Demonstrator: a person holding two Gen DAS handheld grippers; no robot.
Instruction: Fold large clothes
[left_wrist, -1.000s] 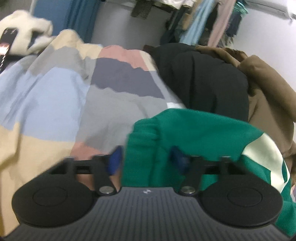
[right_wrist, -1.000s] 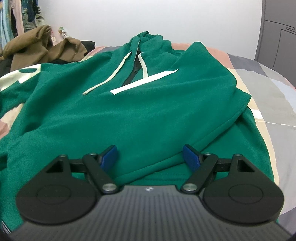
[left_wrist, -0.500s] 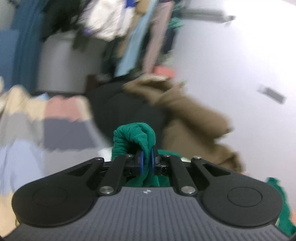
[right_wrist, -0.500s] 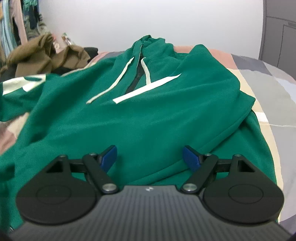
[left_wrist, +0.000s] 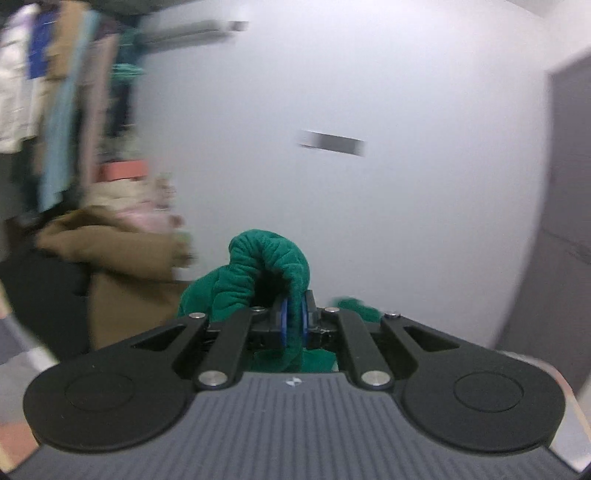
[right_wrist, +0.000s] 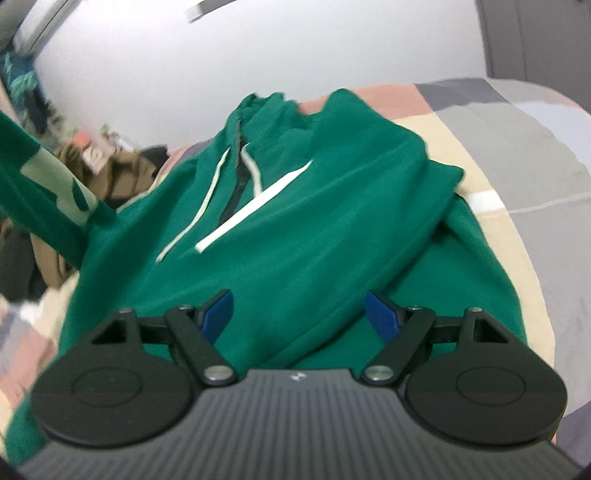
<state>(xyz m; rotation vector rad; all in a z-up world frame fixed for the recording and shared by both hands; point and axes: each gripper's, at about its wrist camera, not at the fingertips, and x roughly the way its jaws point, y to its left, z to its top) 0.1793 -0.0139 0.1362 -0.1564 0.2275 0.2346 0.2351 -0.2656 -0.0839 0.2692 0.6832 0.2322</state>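
A green hoodie (right_wrist: 314, 221) with white drawstrings and a white stripe lies front up on the patchwork bed cover (right_wrist: 517, 155). My left gripper (left_wrist: 293, 321) is shut on the hoodie's ribbed green sleeve cuff (left_wrist: 269, 254) and holds it up in the air. In the right wrist view that sleeve (right_wrist: 40, 177) stretches up and off to the left. My right gripper (right_wrist: 301, 310) is open and empty, just above the hoodie's lower hem.
A brown garment (left_wrist: 110, 251) and a black one (left_wrist: 33, 280) are piled at the left of the bed. Hanging clothes (left_wrist: 55, 92) line the left wall. A white wall (left_wrist: 369, 184) is ahead and a grey wardrobe (left_wrist: 569, 184) at the right.
My left gripper shut on the green cuff and lifted it, swinging right toward the wall. The sleeve now rises at the left of the right wrist view. My right gripper stayed open and tilted.
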